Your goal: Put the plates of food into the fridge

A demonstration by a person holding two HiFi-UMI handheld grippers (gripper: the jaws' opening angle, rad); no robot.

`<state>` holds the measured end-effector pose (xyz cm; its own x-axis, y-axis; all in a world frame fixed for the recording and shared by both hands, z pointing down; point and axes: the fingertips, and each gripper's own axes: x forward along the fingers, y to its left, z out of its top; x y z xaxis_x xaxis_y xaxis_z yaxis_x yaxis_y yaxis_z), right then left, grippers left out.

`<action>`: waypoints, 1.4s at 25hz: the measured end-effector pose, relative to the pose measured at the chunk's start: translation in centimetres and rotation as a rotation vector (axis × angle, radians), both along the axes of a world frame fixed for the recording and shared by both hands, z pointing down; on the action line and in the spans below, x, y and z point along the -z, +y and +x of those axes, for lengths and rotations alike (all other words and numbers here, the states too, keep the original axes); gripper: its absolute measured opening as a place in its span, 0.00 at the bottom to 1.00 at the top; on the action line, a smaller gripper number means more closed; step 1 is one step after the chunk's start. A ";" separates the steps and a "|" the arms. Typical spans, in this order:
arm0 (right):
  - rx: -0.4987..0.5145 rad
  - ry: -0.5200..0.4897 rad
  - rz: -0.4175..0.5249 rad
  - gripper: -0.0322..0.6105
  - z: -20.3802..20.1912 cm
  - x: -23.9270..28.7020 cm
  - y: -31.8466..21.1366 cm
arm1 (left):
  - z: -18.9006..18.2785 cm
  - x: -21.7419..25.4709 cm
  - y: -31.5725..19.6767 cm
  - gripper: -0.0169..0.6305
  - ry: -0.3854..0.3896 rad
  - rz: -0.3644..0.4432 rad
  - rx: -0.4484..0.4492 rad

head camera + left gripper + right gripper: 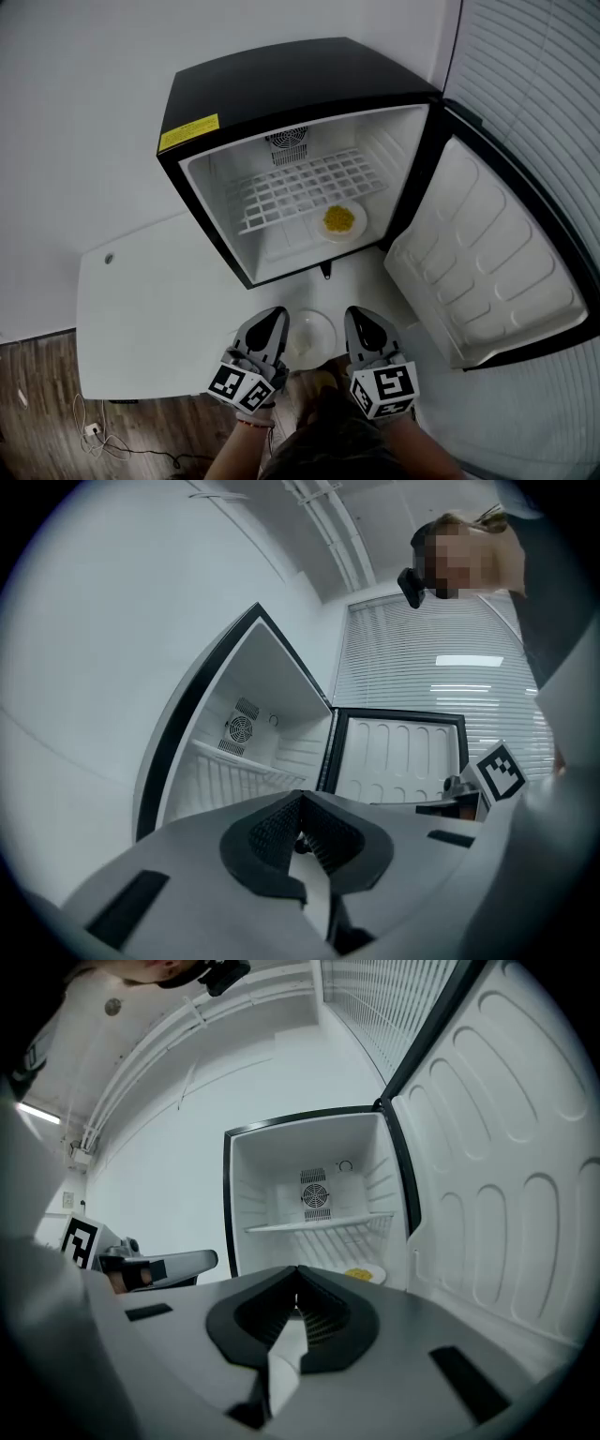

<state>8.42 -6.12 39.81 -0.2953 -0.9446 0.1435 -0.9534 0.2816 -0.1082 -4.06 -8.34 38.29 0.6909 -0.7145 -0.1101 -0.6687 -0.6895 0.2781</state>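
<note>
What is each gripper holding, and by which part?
Nothing. The left gripper and the right gripper both have their jaws shut with nothing between them. The white plate lies between the two grippers, ungripped.

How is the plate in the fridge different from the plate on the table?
The fridge plate sits inside the fridge, below the wire shelf; the table plate lies outside on the table, in front of the fridge. The fridge plate holds bright yellow food; the table plate's load looks pale, and I can't tell what it is. Both are round and white.
</note>
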 end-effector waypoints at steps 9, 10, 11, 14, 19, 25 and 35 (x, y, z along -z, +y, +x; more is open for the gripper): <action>0.010 -0.021 -0.080 0.06 -0.7 -3.2 2.5 | -2.3 -1.3 3.1 0.04 -0.008 0.003 0.061; 0.005 -0.029 -0.100 0.06 -0.8 -3.9 3.0 | -2.5 -1.6 3.5 0.04 -0.006 0.000 0.067; -0.001 -0.036 -0.122 0.06 -0.9 -4.8 3.4 | -2.8 -1.9 3.9 0.04 -0.004 -0.005 0.073; -0.022 -0.060 -0.196 0.06 -1.2 -7.4 4.8 | -3.7 -3.1 4.9 0.04 -0.003 -0.022 0.093; -0.021 -0.227 -0.336 0.06 -1.9 -11.9 7.2 | -4.3 -5.1 6.6 0.04 -0.005 -0.047 0.108; -0.071 -0.490 -0.515 0.08 -3.2 -16.6 9.4 | -4.3 -7.8 8.6 0.04 -0.008 -0.084 0.103; -0.084 -1.000 -0.719 0.26 -6.8 -20.2 7.8 | -4.9 -10.1 9.5 0.04 -0.021 -0.109 0.102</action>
<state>1.60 1.71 60.03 -0.5161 -0.7658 0.3837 -0.3746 -0.2010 -0.9051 -8.94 1.12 48.43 0.6156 -0.7880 -0.0143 -0.7403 -0.5843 0.3325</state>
